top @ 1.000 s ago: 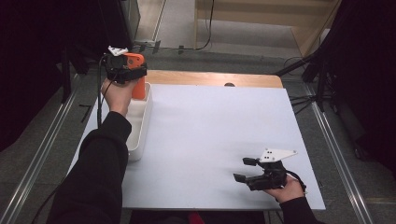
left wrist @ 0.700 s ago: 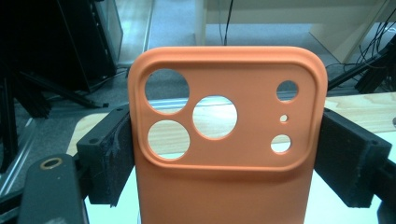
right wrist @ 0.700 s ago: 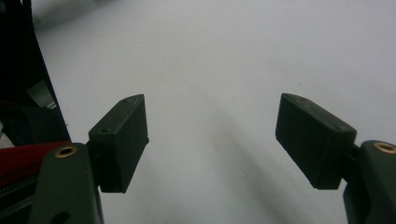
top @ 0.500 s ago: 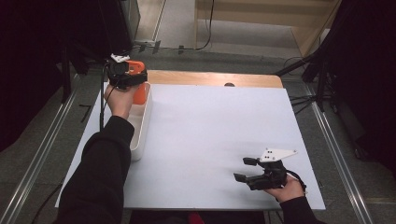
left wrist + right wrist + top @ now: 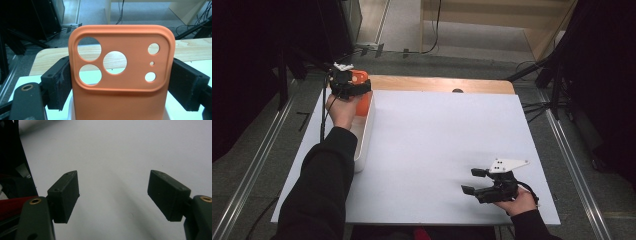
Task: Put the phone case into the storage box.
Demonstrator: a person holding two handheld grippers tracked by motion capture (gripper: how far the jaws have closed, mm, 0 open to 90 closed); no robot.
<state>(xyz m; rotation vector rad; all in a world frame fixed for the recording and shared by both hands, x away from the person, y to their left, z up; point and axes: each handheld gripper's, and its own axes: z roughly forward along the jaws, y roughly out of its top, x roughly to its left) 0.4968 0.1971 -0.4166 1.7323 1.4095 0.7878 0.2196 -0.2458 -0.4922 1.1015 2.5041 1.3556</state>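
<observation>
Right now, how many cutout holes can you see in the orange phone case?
6 in the orange phone case, clamped by the left gripper: three large ones at left and centre, three small ones stacked at right. Lower part is hidden.

No text, label or number seems readable anywhere in these pictures.

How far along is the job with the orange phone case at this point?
Done: the left gripper has the orange phone case clamped by its sides. In hand: it holds the case above the far end of the white tray. Left: putting it somewhere; the right gripper waits open over the white table.
</observation>
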